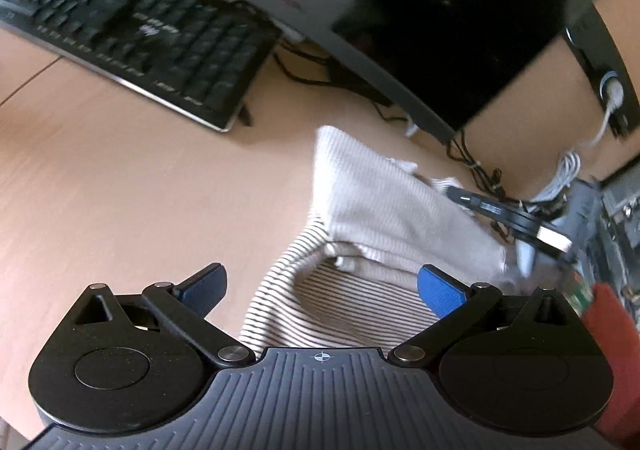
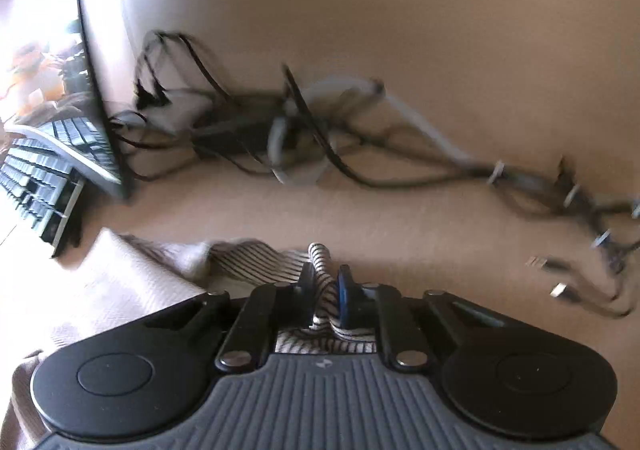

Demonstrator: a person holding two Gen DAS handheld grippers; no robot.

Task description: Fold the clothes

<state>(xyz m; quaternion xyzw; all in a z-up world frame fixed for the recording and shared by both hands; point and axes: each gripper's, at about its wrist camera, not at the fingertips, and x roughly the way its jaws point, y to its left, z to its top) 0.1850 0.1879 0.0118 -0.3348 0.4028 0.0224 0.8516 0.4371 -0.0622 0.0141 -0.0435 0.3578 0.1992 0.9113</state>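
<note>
The right hand-held gripper (image 2: 325, 292) is pinching a small bunched fold of the striped shirt (image 2: 256, 256) between nearly closed jaws – a thin bite that could be slipping out if the cloth is pulled hard, and that is my guess, not something shown. The tangle of cables (image 2: 288, 130) is lying just beyond the shirt in the middle of the right view, so a wide sweep could be snagging them. The left hand-held gripper (image 1: 320, 290) is standing wide open and holding nothing, tilted down over the striped shirt (image 1: 340, 314), which is lying on the surface (image 1: 120, 190) at lower centre with a beige ribbed garment (image 1: 384, 202) over it – the keyboard (image 1: 132, 30) is sitting at upper left.
</note>
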